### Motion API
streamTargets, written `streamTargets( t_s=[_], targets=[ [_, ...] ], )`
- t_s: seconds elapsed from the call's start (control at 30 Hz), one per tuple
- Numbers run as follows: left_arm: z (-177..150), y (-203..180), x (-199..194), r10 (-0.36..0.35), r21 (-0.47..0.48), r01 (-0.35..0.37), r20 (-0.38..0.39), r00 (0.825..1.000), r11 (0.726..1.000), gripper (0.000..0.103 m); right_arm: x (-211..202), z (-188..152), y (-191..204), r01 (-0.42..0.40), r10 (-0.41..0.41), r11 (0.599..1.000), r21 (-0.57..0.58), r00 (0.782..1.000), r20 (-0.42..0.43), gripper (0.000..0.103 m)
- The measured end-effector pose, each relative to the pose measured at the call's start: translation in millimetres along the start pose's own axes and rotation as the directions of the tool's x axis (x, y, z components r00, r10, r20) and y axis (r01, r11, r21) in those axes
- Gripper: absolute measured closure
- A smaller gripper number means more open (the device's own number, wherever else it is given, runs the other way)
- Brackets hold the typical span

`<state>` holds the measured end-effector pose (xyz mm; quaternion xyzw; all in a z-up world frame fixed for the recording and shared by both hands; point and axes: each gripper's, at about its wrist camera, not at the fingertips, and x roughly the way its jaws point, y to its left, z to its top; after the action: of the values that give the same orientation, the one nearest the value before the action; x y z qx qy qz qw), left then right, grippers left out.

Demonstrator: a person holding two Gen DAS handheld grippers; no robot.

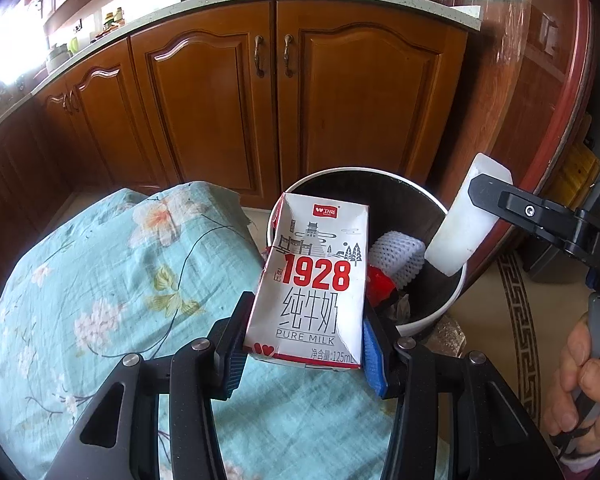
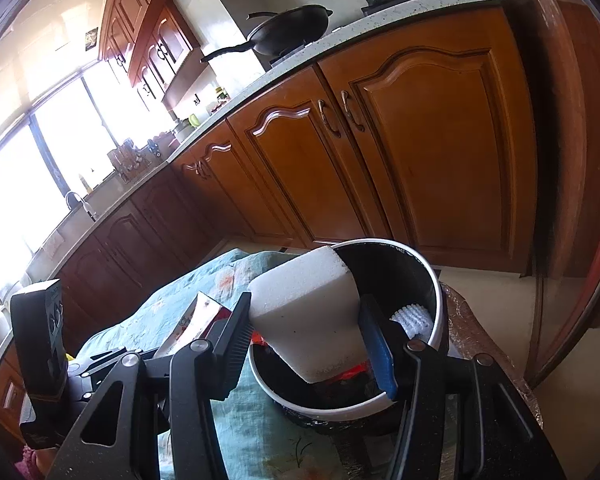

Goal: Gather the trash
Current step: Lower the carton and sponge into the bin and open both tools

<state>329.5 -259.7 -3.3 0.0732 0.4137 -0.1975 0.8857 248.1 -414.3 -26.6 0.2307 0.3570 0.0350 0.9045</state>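
Trash bin (image 1: 440, 312): white rim, dark inside, holding foam netting (image 1: 398, 258). Milk carton (image 1: 312, 280): at bin's near-left rim, clamped between left gripper (image 1: 306, 354) fingers. Foam block (image 2: 312, 320): over bin's opening, squeezed between right gripper (image 2: 308, 346) fingers.

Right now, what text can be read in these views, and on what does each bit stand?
All on the milk carton, held in the left gripper:
"1928"
"纯牛奶"
"PURE MILK"
"净含量:125mL", its end cut off by the carton's edge
Red logo at the top: too small to read.
Right gripper body: only "D" shows.
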Motion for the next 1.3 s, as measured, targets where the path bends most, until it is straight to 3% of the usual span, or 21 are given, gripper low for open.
streamTargets(
  t_s=[0.57,0.87,1.3],
  targets=[
    [30.9,-19.5,39.0,0.011,0.039,-0.009,-0.064,0.998,0.999,0.056,16.8,9.9,-16.1,0.041,-0.041,0.999,-0.004,0.997,-0.058,0.049],
    [35.8,-20.0,58.0,0.013,0.027,-0.01,-0.111,0.994,1.0,0.056,30.1,15.0,-22.7,0.049,-0.049,0.999,0.004,0.994,-0.097,0.047],
    [41.1,-23.2,68.6,0.024,0.039,-0.019,-0.122,0.992,0.999,0.056,41.7,19.2,-31.2,0.067,-0.067,0.998,-0.006,0.989,-0.128,0.046]
  ],
)
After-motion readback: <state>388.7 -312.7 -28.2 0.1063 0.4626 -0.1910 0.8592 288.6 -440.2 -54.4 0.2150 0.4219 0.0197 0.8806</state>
